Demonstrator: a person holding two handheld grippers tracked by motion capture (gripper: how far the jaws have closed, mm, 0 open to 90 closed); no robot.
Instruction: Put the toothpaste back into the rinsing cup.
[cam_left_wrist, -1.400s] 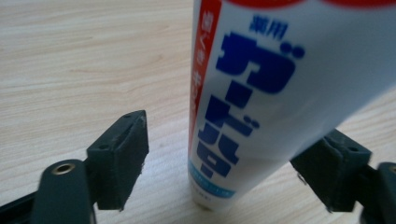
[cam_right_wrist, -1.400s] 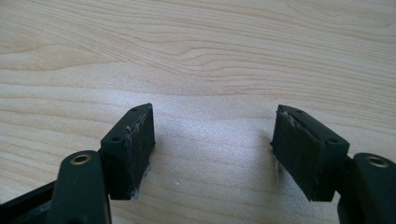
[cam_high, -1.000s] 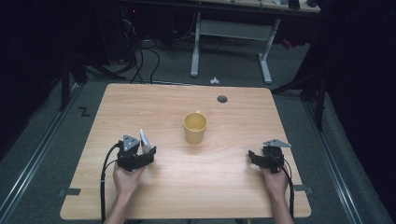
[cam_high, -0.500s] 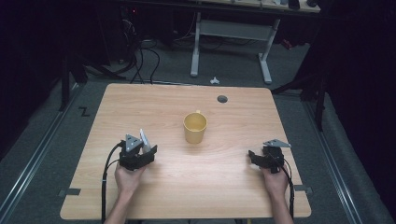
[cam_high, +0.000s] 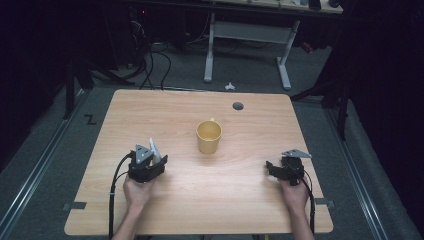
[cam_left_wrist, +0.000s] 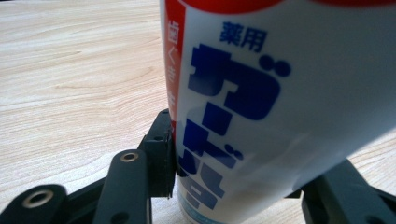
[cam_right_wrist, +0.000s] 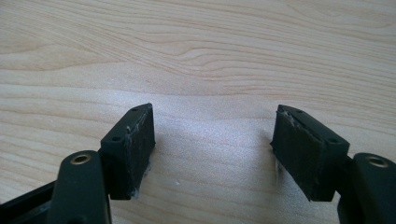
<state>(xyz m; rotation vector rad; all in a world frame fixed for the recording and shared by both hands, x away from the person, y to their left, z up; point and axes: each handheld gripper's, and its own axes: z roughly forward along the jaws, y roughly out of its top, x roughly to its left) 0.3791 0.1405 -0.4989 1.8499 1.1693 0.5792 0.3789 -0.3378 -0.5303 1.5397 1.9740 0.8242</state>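
The left gripper (cam_high: 150, 161) clamps a white tube (cam_left_wrist: 275, 102), tilted above the table (cam_high: 240, 200). The right gripper (cam_right_wrist: 212, 149) sits wide and empty, well apart. The mug (cam_high: 208, 136) stands between them, farther back. Gripped low, the slick tube could pivot and slip.
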